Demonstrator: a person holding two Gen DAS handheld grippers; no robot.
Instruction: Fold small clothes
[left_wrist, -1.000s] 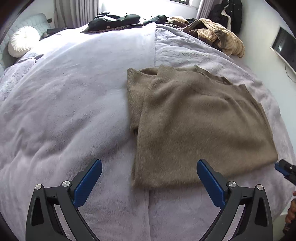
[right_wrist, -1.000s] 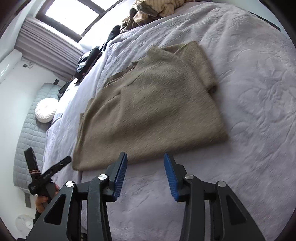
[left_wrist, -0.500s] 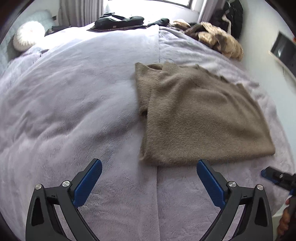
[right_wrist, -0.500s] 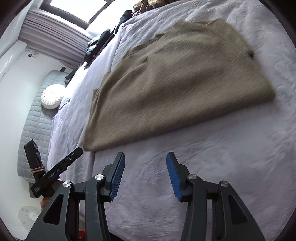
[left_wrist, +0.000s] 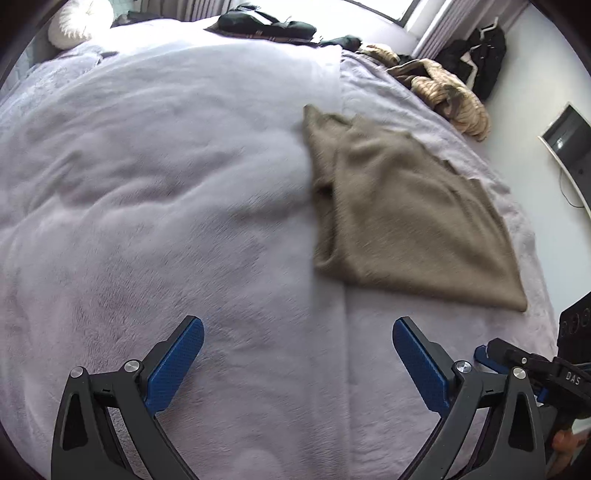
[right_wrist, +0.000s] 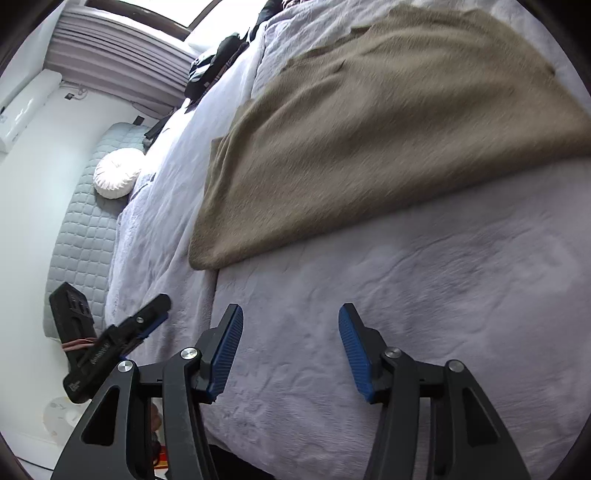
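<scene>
One brown knit sweater lies flat on the lavender blanket that covers the bed, partly folded: a sleeve or side panel is doubled in along its left edge, and its hem forms a straight near edge. In the left wrist view it sits right of centre, far from the fingers; in the right wrist view it fills the upper half, its near hem running just beyond the fingertips without touching them.

There are two grippers. The left gripper is released, its two blue pads wide apart above bare blanket with nothing between them. The right gripper is also released and empty, and its jaws have just been opening further; both pads hang over blanket, short of the hem. Each gripper shows at the edge of the other's view.

A seam in the blanket runs from near to far, passing under the sweater's left side. Left of it lies a broad stretch of open blanket. To the right the bed's edge comes soon after the sweater's near right corner.

At the far end are a heap of tan ribbed clothing and some dark garments. One round white cushion rests against the grey quilted headboard.
</scene>
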